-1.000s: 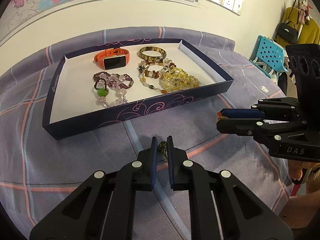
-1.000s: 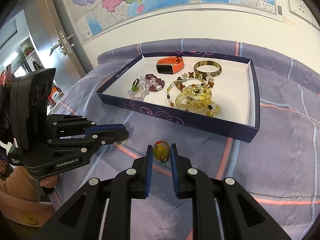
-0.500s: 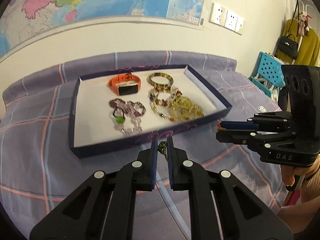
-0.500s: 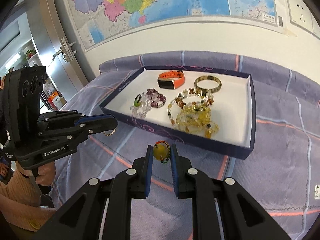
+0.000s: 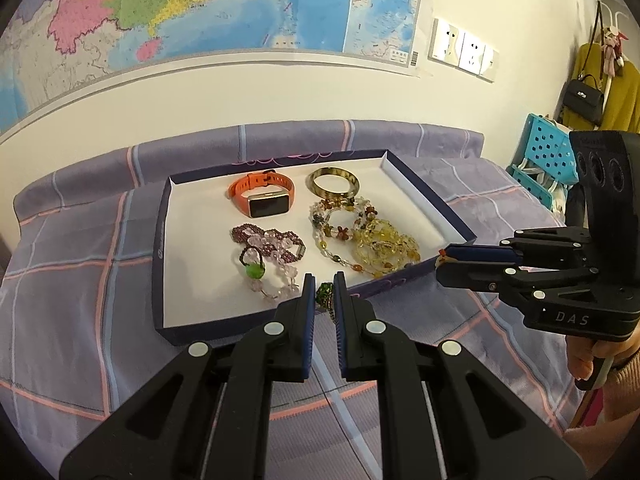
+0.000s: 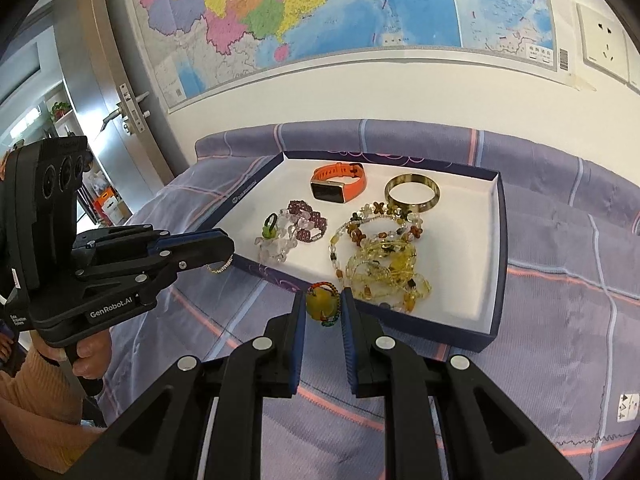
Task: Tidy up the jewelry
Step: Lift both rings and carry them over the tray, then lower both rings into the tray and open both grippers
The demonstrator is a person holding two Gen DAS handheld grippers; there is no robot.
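My left gripper point(image 5: 324, 294) is shut on a small green beaded piece point(image 5: 325, 293) and holds it in the air just before the near rim of the dark blue tray point(image 5: 159, 240). In the right wrist view a thin gold chain point(image 6: 220, 267) hangs from the left gripper point(image 6: 226, 248). Beside it, my right gripper point(image 6: 323, 306) is shut on a yellow pendant with a coloured cord point(image 6: 321, 305), also lifted before the tray point(image 6: 500, 240). The tray's white floor holds an orange smartwatch point(image 5: 262, 196), a gold bangle point(image 5: 334, 184), a purple bead bracelet point(image 5: 268, 242) and yellow bead strands point(image 5: 380, 248).
The tray lies on a bed with a purple checked cover point(image 5: 80, 280) against a wall with a map point(image 5: 200, 8). Sockets point(image 5: 464, 52) are on the wall. A blue crate point(image 5: 540, 160) stands at the right, and a door point(image 6: 120, 100) at the left.
Both grippers have risen from the bed cover with their pieces still held. The tray now sits lower and smaller in both views, and more of the map shows.
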